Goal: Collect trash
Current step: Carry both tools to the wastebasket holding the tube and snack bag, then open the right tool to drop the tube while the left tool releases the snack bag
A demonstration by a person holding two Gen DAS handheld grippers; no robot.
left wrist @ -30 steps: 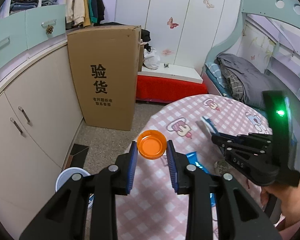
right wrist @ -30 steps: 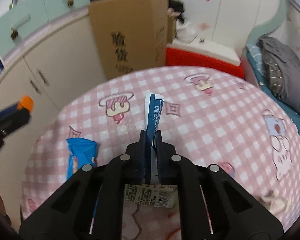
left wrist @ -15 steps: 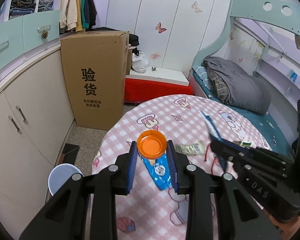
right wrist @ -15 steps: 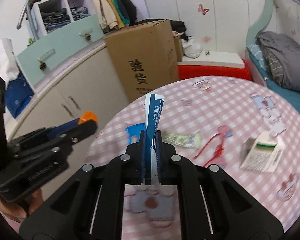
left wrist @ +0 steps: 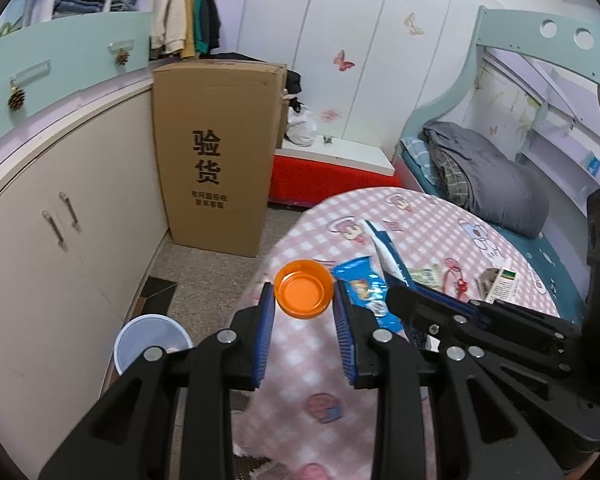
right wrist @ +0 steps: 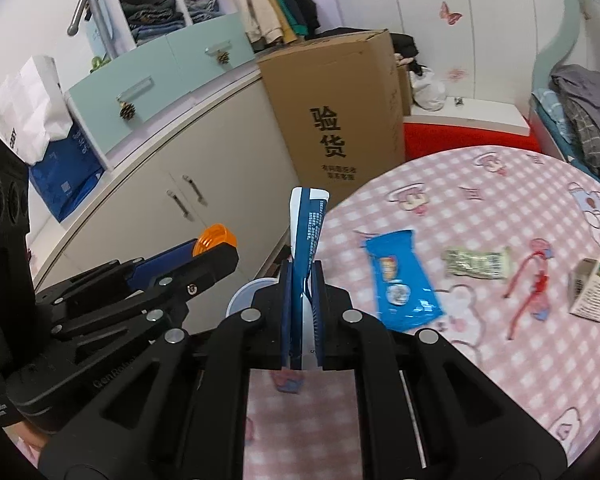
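Gripping an orange bottle cap (left wrist: 304, 289) between its fingers, the left gripper (left wrist: 305, 322) hangs above the bench (left wrist: 428, 216) edge. The right gripper (right wrist: 302, 300) is clenched on a blue-and-white wrapper (right wrist: 309, 222) standing upright; a blue snack packet (right wrist: 400, 280) lies on the bench.

Both claws, cap (left wrist: 304, 289) and wrapper (right wrist: 307, 224) gripped, swung toward the bin (left wrist: 152, 338).

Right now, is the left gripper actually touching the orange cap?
Touching. The left wrist view shows the left gripper with both blue pads against the sides of the orange cap, lifted off the table.
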